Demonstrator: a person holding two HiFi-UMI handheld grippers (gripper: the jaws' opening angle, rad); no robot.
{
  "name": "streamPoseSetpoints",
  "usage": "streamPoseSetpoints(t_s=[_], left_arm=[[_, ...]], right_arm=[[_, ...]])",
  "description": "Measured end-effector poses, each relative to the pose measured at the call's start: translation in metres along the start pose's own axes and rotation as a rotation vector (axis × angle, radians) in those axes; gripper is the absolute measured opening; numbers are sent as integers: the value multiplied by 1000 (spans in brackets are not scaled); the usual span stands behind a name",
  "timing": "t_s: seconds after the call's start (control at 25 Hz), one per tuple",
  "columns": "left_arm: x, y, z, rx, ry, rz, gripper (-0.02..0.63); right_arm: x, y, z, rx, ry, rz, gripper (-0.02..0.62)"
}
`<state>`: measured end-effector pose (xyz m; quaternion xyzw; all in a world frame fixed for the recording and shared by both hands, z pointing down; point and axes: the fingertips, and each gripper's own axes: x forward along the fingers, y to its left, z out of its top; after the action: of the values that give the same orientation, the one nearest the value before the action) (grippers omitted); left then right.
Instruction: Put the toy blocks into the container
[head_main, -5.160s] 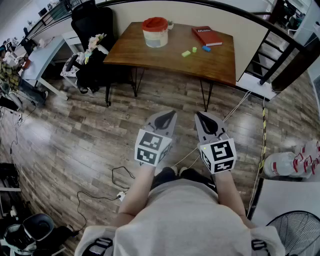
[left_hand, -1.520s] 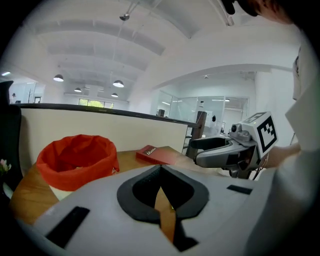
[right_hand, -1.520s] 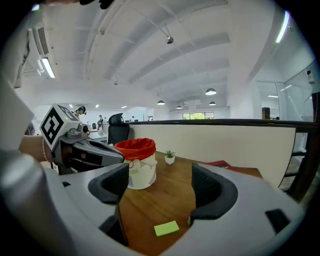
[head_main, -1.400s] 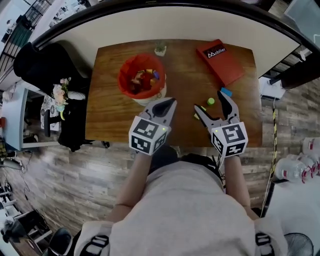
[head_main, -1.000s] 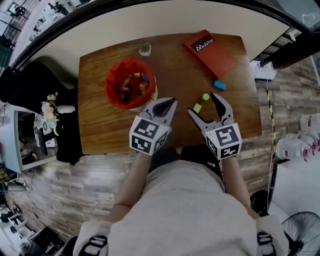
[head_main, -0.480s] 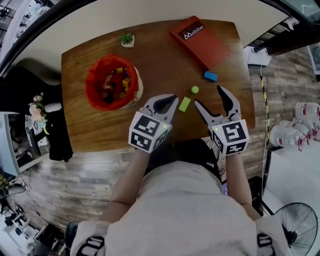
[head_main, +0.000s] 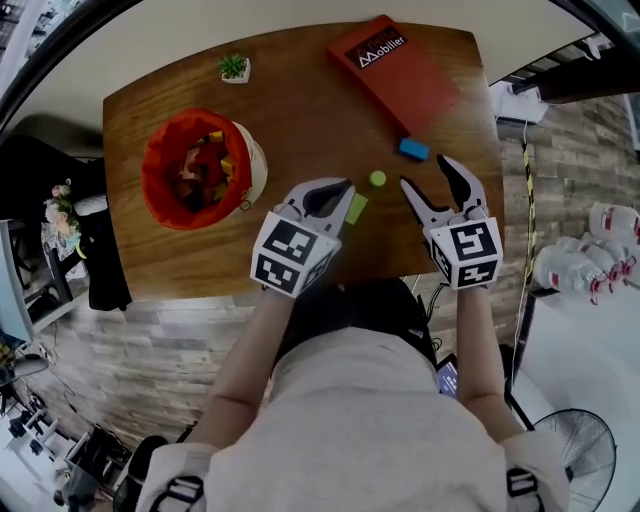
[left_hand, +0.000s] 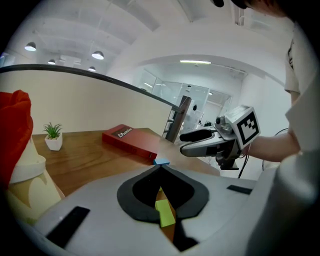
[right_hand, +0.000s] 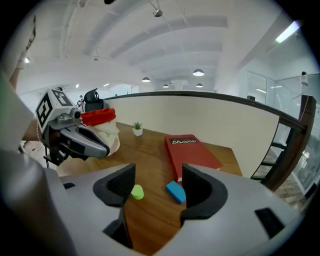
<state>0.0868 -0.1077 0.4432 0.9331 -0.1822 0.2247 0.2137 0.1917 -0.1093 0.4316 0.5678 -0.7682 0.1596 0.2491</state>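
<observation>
Red book (head_main: 398, 70) cover reads "Mobilier"; blue block (head_main: 413, 149) near.

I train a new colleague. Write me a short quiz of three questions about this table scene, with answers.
1. True or false: the blue block lies close to the red book.
2. The gripper with jaws apart is the: A) left B) right C) neither.
3. How many blocks lie on the table outside the container?
Key: 1 true. 2 B, the right gripper; its jaws have just been closing somewhat, nothing held between them. 3 three.
</observation>
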Motion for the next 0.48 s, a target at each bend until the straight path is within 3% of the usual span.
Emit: streamPoseSetpoints(t_s=[0.28,0.48], left_arm=[[22,3,-3,-1,46,-5,12],[39,7,-8,-8,79,-1,12]], right_arm=[[41,-22,-42,38,98,61,287],[61,-34,-63,2,152,80,282]])
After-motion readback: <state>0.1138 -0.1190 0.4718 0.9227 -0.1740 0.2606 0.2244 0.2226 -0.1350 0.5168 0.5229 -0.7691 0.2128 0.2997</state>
